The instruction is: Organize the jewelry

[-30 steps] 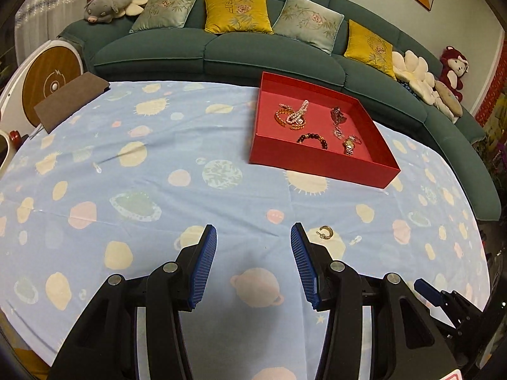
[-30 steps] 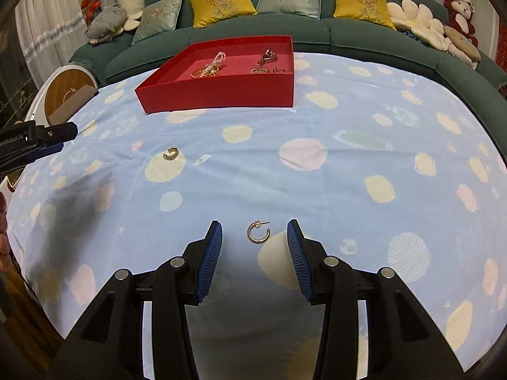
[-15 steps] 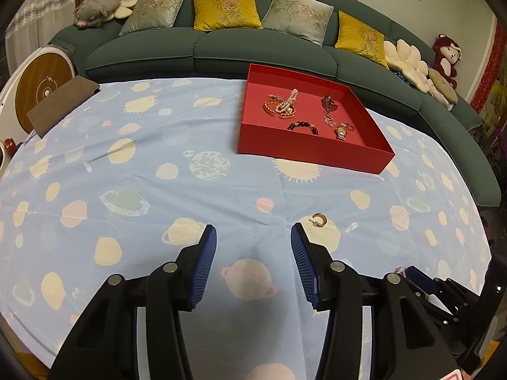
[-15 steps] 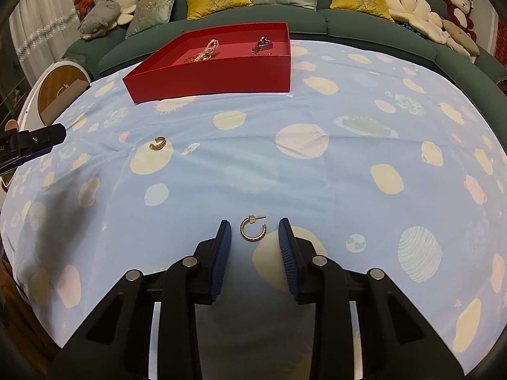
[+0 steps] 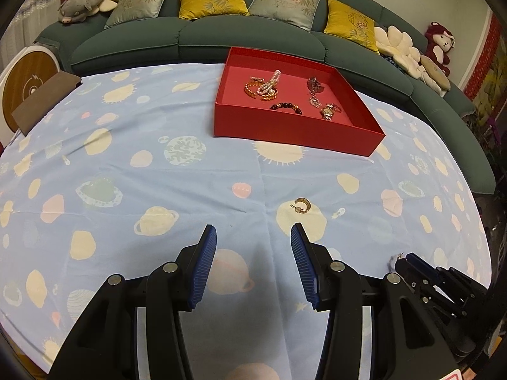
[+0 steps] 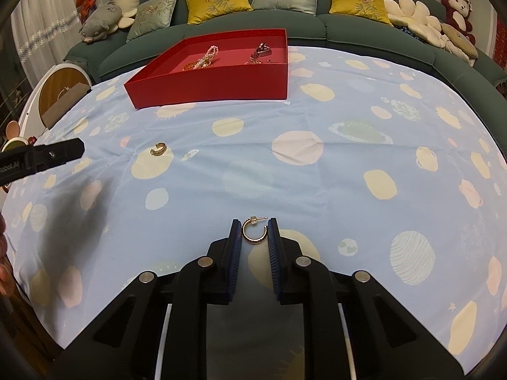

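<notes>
Hoop earring point(image 6: 254, 231) between closing right gripper point(image 6: 254, 232) pads, barely touching; left gripper point(image 5: 253, 247) spread, empty

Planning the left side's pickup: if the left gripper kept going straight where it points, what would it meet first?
Probably the bare tablecloth; the left gripper aims left of the gold earring.

Left gripper point(image 5: 253, 237): black moulded linkage arms, silver pivot screws, two fingers faced with ribbed blue pads point(image 5: 202, 266). Right gripper point(image 6: 253, 228): identical black body, silver screws, blue ribbed pads. White lettering marks the left gripper's side.
</notes>
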The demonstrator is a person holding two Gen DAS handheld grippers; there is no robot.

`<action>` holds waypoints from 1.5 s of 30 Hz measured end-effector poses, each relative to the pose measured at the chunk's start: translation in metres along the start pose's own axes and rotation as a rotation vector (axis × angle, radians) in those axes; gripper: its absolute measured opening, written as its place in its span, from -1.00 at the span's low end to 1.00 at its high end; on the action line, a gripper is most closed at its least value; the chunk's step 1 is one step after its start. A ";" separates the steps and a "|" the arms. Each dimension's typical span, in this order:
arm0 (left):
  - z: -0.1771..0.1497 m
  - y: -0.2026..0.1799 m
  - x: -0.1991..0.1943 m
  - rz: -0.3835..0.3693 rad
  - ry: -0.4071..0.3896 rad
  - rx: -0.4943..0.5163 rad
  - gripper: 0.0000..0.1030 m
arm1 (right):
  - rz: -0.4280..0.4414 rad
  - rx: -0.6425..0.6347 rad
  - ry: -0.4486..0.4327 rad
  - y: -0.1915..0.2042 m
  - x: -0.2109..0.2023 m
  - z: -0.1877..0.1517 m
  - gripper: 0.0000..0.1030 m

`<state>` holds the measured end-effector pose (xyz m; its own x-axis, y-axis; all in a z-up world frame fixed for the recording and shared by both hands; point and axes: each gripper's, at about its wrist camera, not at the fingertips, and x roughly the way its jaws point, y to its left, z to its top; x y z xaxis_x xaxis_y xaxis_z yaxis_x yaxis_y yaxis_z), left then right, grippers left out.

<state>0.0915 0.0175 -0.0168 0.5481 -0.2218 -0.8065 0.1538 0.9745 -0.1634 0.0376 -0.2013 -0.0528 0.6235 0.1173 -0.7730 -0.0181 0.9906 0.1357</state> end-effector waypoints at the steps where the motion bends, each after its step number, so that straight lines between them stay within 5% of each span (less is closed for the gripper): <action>1: 0.000 -0.002 0.003 -0.008 0.006 -0.004 -0.09 | 0.004 0.003 -0.004 0.000 -0.002 0.001 -0.69; 6: 0.007 -0.019 0.027 -0.070 0.021 -0.007 -0.09 | 0.021 0.006 -0.017 0.002 -0.007 0.003 -0.69; 17: 0.011 -0.042 0.063 -0.042 0.023 0.023 -0.11 | 0.028 0.035 -0.016 -0.008 -0.007 0.004 -0.69; 30: 0.005 -0.055 0.071 -0.020 0.020 0.093 -0.94 | 0.020 0.067 -0.019 -0.021 -0.009 0.003 -0.69; 45: 0.014 -0.044 0.037 -0.053 -0.019 0.057 -1.00 | 0.031 0.061 -0.044 -0.016 -0.016 0.008 -0.69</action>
<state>0.1163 -0.0343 -0.0312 0.5529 -0.2746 -0.7867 0.2299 0.9578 -0.1727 0.0346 -0.2199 -0.0377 0.6574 0.1433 -0.7398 0.0087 0.9802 0.1976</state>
